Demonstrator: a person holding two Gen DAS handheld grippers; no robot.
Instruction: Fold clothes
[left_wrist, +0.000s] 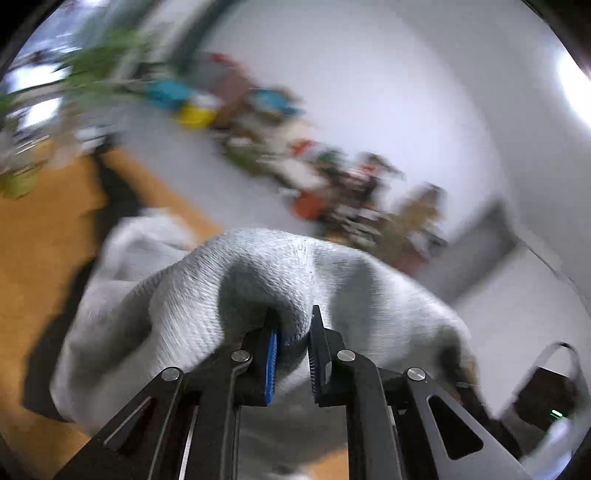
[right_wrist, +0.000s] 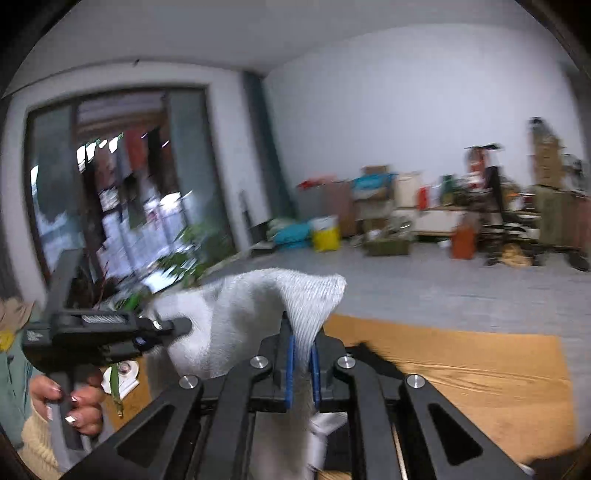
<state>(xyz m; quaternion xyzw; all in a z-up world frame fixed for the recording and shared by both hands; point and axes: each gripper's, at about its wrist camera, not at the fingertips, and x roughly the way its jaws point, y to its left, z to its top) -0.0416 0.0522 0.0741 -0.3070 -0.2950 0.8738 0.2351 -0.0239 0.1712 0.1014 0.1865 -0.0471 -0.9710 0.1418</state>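
A pale grey knitted garment (left_wrist: 177, 295) hangs lifted above an orange-brown surface (left_wrist: 40, 258). My left gripper (left_wrist: 293, 339) is shut on a bunched fold of it, and the cloth fills the gap between the blue pads (left_wrist: 272, 365). In the right wrist view my right gripper (right_wrist: 303, 350) is shut on another edge of the garment (right_wrist: 240, 314), which peaks above the jaws. The left gripper (right_wrist: 181, 325) shows there at the left, held by a hand (right_wrist: 79, 406), its tip in the cloth. The cloth's lower part is hidden behind the grippers.
The orange-brown surface (right_wrist: 480, 373) spreads below and to the right. A leafy plant (right_wrist: 188, 254) stands by a glass door (right_wrist: 122, 192). Boxes, a yellow bag (right_wrist: 327, 236) and other clutter line the far wall on the grey floor (right_wrist: 424, 284).
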